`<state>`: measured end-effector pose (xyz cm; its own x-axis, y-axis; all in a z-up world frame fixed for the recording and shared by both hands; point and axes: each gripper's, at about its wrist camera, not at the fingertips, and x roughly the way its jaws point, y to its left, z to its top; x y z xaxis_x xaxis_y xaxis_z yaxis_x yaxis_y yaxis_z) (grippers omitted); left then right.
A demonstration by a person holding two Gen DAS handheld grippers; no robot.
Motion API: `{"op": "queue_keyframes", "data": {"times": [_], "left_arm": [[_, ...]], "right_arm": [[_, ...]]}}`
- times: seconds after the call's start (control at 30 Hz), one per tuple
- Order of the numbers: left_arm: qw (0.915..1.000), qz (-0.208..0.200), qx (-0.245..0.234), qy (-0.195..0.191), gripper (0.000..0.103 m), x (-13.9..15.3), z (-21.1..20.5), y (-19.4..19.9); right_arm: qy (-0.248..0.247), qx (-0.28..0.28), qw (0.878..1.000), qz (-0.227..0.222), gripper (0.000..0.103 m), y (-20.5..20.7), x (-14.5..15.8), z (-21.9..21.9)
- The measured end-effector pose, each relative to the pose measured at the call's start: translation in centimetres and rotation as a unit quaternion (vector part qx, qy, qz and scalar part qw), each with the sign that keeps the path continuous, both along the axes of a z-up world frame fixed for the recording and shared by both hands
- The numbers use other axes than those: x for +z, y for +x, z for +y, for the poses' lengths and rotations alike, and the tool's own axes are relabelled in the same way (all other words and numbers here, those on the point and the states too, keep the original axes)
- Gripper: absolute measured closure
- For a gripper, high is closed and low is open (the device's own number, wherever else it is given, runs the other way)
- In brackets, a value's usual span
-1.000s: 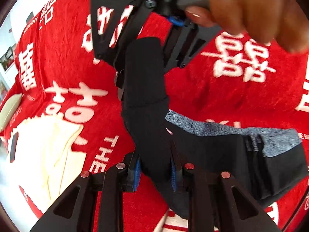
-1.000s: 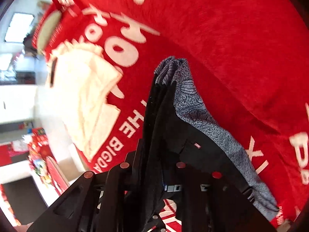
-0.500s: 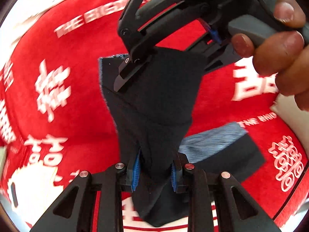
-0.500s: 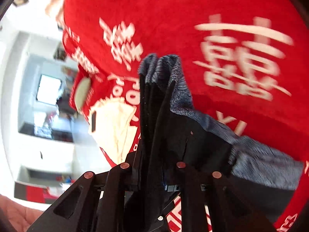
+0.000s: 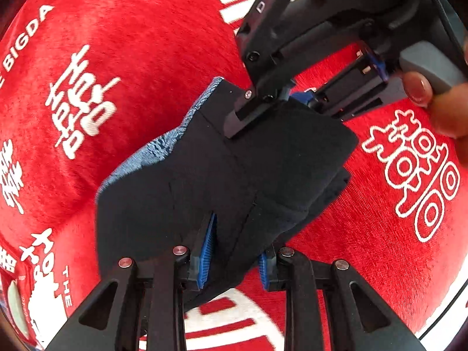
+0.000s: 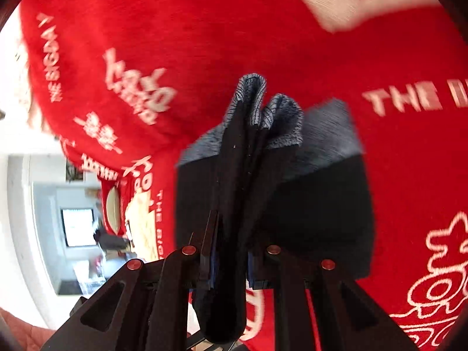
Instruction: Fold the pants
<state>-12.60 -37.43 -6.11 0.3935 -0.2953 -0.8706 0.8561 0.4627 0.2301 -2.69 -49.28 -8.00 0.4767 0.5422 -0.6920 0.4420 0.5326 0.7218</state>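
We hold both tools angled downward: the left tool [image 5: 234, 259] is clamped on dark cloth, the right tool [image 5: 275, 99] likewise, a fingertip [image 5: 416, 89] on its trigger.

**Hidden, cropped, smeared**

Bunched pants [image 5: 222, 175] hide the left tongs' [image 5: 235, 259] pad faces. The hand [image 5: 438, 99] beside the pants runs off the picture's edge. Lettering on the red cloth [image 6: 395, 102] around the pants is motion-blurred, its top patch unreadable.

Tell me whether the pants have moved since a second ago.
Yes. The pants, clamped in both grippers, have been carried across the red blanket: its white lettering has shifted behind them.
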Motion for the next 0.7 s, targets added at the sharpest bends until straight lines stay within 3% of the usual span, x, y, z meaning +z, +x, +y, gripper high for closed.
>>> {"op": "queue_keyframes", "data": {"times": [0.17, 0.3, 0.43, 0.47, 0.57, 0.7], "left_arm": [[0.9998, -0.008, -0.007, 0.015, 0.077, -1.0, -2.0, -1.6], [0.9985, -0.02, -0.015, 0.049, 0.07, -1.6, -3.0, -2.1], [0.9993, 0.013, -0.004, 0.034, 0.034, 0.2, -1.3, -0.9], [0.9993, 0.022, -0.003, 0.029, 0.034, 0.9, -0.5, -0.4], [0.9997, 0.022, 0.002, 0.014, 0.034, 2.8, 1.7, 1.0], [0.9972, 0.003, 0.069, -0.028, 0.034, 5.6, 4.7, 5.1]], "right_arm": [[0.014, -0.023, 1.0, -0.005, 0.087, -1.6, -2.3, -1.5], [-0.012, -0.015, 1.0, 0.016, 0.083, -1.3, -3.7, -2.0], [-0.03, -0.018, 0.999, 0.04, 0.065, -1.7, -3.8, -2.3], [-0.048, -0.018, 0.998, 0.047, 0.059, -1.8, -3.3, -2.3], [-0.093, -0.026, 0.993, 0.062, 0.059, -2.5, -1.8, -3.2], [-0.119, -0.038, 0.991, 0.04, 0.059, -1.1, 0.3, -4.3]]}}
